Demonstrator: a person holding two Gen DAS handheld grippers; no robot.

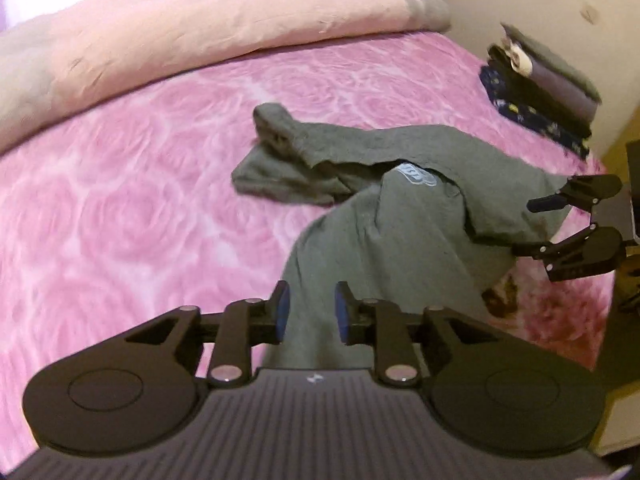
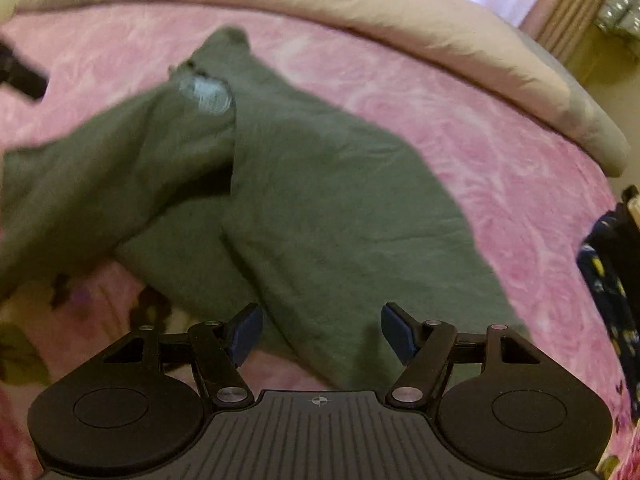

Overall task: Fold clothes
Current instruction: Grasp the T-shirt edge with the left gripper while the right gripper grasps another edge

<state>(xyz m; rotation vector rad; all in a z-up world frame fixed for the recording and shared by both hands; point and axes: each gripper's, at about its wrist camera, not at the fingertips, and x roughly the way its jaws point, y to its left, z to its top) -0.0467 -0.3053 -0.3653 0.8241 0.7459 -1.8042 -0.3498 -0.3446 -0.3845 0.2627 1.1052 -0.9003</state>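
Note:
A grey-green garment lies crumpled on the pink rose-patterned bedspread, with a pale blue neck label showing in its folds. My left gripper hovers over the garment's near end. Its blue pads stand apart with cloth showing between them, and nothing is pinched. My right gripper stands wide open just above the same garment, its pads clear of the fabric. It also shows in the left wrist view as the open right gripper at the garment's right edge.
A rolled pale pink duvet runs along the back of the bed. A stack of folded clothes, with a dark floral piece at the bottom, sits at the far right corner by the wall. The bed's edge drops off at right.

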